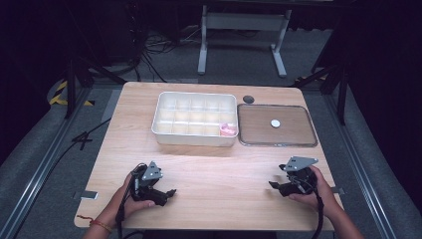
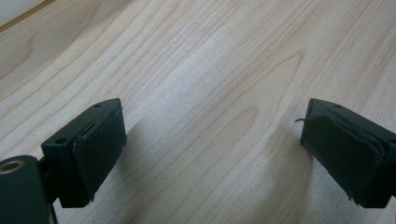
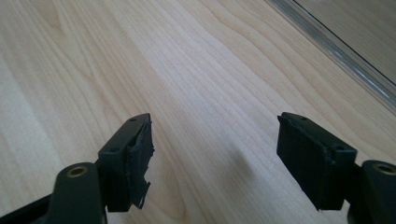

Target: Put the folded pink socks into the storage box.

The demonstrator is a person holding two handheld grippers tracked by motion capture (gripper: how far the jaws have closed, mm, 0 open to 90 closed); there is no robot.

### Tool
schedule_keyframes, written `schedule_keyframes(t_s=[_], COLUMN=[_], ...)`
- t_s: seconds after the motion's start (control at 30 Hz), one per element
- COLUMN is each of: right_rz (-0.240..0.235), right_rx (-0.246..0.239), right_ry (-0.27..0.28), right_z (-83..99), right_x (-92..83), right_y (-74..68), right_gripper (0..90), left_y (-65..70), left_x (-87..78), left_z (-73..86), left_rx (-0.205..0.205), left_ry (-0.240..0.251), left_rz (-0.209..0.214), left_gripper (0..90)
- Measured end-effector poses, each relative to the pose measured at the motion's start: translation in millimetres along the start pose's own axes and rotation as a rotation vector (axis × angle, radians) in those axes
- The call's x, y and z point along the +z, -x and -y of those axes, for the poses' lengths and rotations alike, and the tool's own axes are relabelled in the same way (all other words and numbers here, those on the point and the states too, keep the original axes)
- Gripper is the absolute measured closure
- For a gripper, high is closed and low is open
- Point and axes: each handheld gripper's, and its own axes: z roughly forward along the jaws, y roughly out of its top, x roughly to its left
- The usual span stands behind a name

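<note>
Both claws rest low over a pale wood-grain counter [image 1: 209,169], each with its jaws apart and nothing between them. The left claw [image 1: 169,193] sits near the front edge, the right claw [image 1: 274,184] well apart from it, toward the other side. Ahead of the left claw stands a white divided tray [image 1: 194,135] holding a pink item [image 1: 228,130]. Ahead of the right claw lies a flat clear-rimmed tray [image 1: 276,143] with a small white disc [image 1: 275,123]. Beyond the counter, the room is dark, with grey floor, cables and a metal stand [image 1: 244,35].
</note>
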Motion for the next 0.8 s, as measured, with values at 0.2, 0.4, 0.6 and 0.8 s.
schedule_keyframes(t_s=[0.2, 0.4, 0.6, 0.8], right_rz=[-0.020, -0.020, 0.006, 0.000], right_rx=[0.021, 0.070, 0.132, 0.148], right_ry=[0.016, 0.041, 0.053, 0.124], right_z=[13.4, 27.7, 38.3, 48.9], right_x=[-3.6, -4.2, -3.7, -2.9], right_y=[-1.6, -2.7, -2.5, -1.6], right_gripper=[28.2, 28.3, 26.5, 24.6], left_y=[0.0, 0.1, 0.3, 0.4], left_x=[0.0, 0.0, 0.1, 0.1], left_z=[0.0, 0.0, 0.1, 0.1], left_rx=[0.000, 0.000, -0.004, -0.005], left_ry=[0.000, 0.000, 0.001, 0.001], left_rz=[0.000, -0.001, 0.001, 0.001], left_gripper=[7.0, 7.0, 7.1, 7.0])
